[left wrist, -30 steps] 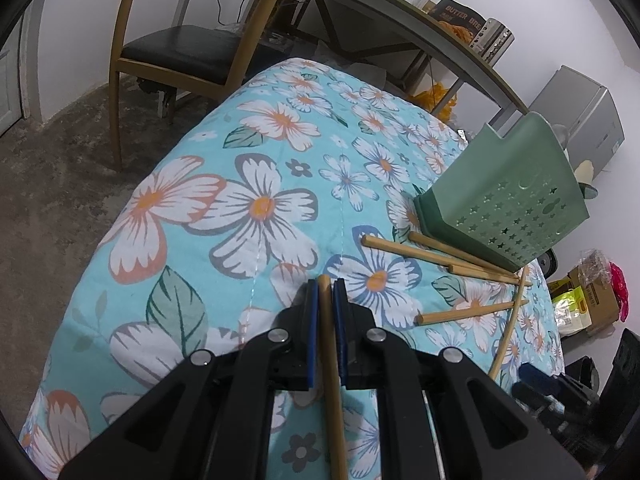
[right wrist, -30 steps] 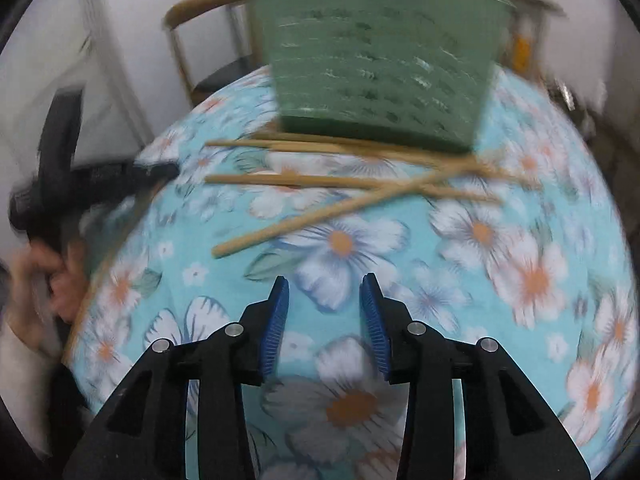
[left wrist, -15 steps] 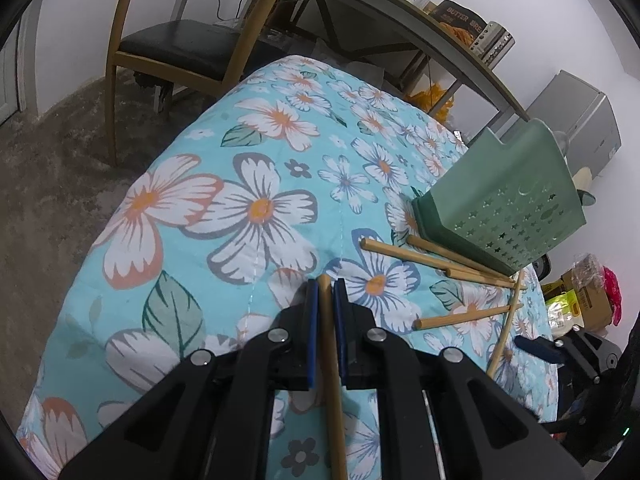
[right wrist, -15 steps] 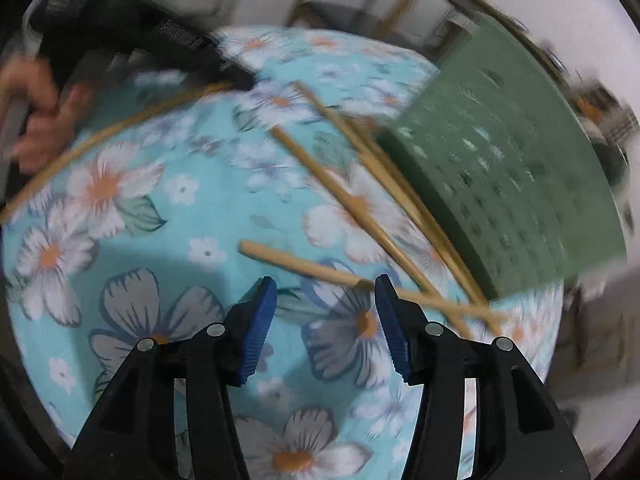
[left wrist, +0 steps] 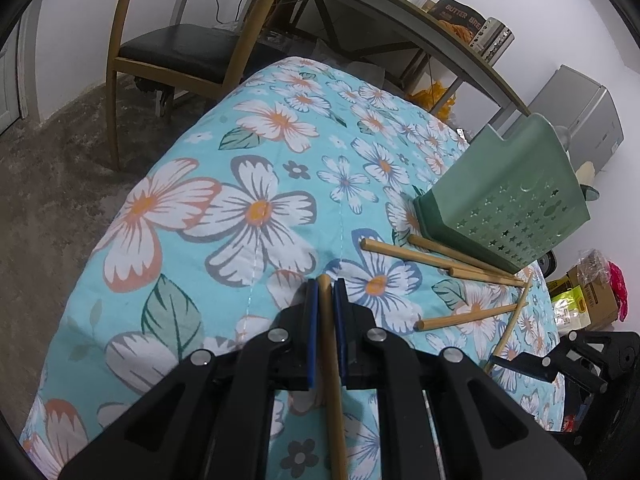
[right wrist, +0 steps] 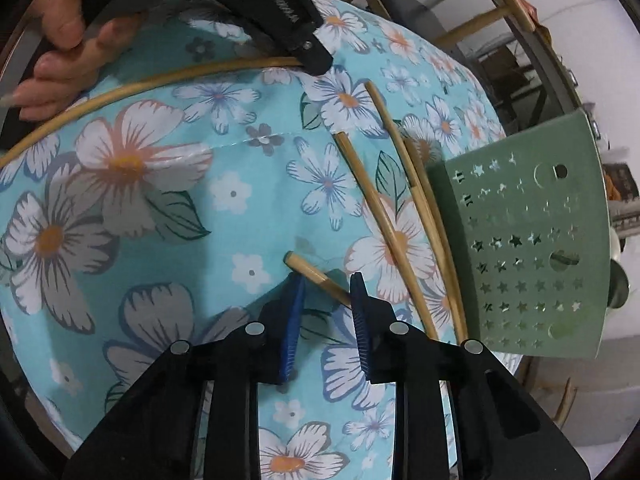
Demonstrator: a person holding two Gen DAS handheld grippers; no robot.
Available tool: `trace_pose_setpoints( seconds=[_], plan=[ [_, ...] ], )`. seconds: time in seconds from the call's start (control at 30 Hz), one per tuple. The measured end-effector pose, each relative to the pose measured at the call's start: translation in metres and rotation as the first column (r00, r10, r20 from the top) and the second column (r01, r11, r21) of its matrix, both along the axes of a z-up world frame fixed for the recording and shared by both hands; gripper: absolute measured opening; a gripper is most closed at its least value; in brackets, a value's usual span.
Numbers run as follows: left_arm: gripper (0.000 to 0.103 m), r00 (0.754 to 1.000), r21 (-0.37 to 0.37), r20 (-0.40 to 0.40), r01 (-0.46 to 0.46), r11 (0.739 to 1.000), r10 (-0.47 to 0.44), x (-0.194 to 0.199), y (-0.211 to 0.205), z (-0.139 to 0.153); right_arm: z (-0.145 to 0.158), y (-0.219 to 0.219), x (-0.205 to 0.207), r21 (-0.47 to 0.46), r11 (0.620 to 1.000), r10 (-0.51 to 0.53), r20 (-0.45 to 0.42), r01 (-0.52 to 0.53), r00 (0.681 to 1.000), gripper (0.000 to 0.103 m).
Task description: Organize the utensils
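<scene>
in the left wrist view the left gripper (left wrist: 325, 312), low in the centre, is clamped on a bamboo chopstick (left wrist: 334, 392) whose long axis runs along the fingers, its tip poking just past the pads. to the right of it, loose chopsticks (left wrist: 440, 258) lie on the flowered cloth (left wrist: 240, 184) against the foot of the green holder (left wrist: 508, 200), which is tipped on its side at right; its inside is not visible.

in the right wrist view the right gripper (right wrist: 326, 300) has its jaws closing, a short chopstick (right wrist: 316, 276) crossing diagonally between them from upper left, pads not yet pressing. this hand looks nearer the pile; the holder sits to its right.
</scene>
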State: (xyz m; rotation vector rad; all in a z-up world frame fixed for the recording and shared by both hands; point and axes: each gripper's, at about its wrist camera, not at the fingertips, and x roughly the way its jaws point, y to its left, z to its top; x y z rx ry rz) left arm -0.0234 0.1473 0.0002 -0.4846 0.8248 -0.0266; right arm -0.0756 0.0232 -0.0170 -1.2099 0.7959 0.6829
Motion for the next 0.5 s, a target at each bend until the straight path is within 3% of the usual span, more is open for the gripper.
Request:
trace_pose_setpoints(
  seconds=[0.2,0.3,0.37,0.5],
  plan=[
    [0.009,1.0,-0.006,0.001,-0.001,1.0,0.001,0.0,0.0,0.0,0.001,-0.008,-0.002,0.047,0.999,-0.019,0.002,0.019,1.0,0.019],
    [0.009,1.0,-0.009,0.002,-0.001,1.0,0.001,0.0,-0.001,0.0,0.009,-0.018,0.006,0.155,0.978,-0.134,-0.066,0.142,0.989,0.019],
    [0.009,1.0,-0.024,0.004,-0.002,1.0,0.002,-0.001,0.001,-0.001,0.017,-0.024,0.021,0.213,0.932,-0.257,-0.183,0.294,0.949,0.019],
    [0.009,1.0,-0.015,0.003,-0.004,1.0,0.004,0.0,0.0,-0.001,0.025,-0.022,0.05,0.204,0.856,-0.387,-0.356,0.474,0.851,0.019]
  ],
)
